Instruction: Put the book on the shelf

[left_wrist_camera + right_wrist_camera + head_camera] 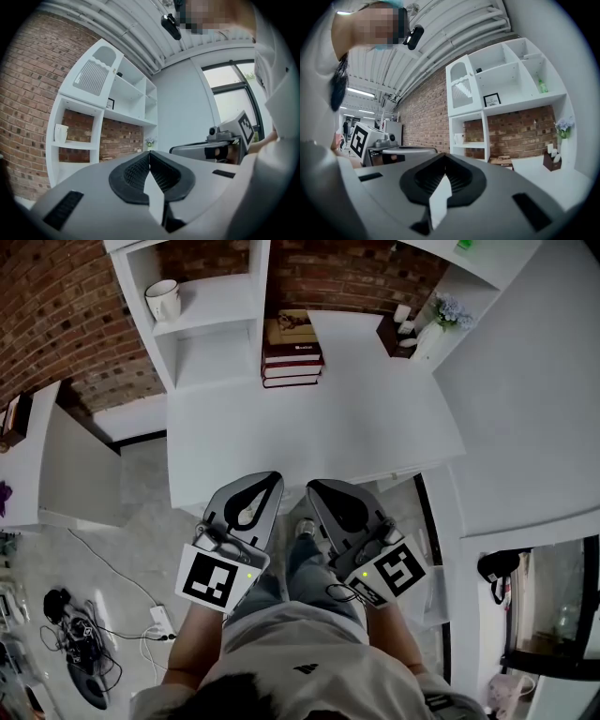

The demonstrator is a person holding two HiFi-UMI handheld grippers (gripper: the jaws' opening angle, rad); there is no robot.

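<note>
Books show spines to head view (label illegible); framed sign appears in gripper views alone; left gripper and right gripper jaws together, empty.

Head view: spine lettering on stack of books too small to read; shelf unit cut off by top edge. Right gripper view: framed card print illegible; same stack, right of centre, partly hidden behind right gripper.
</note>
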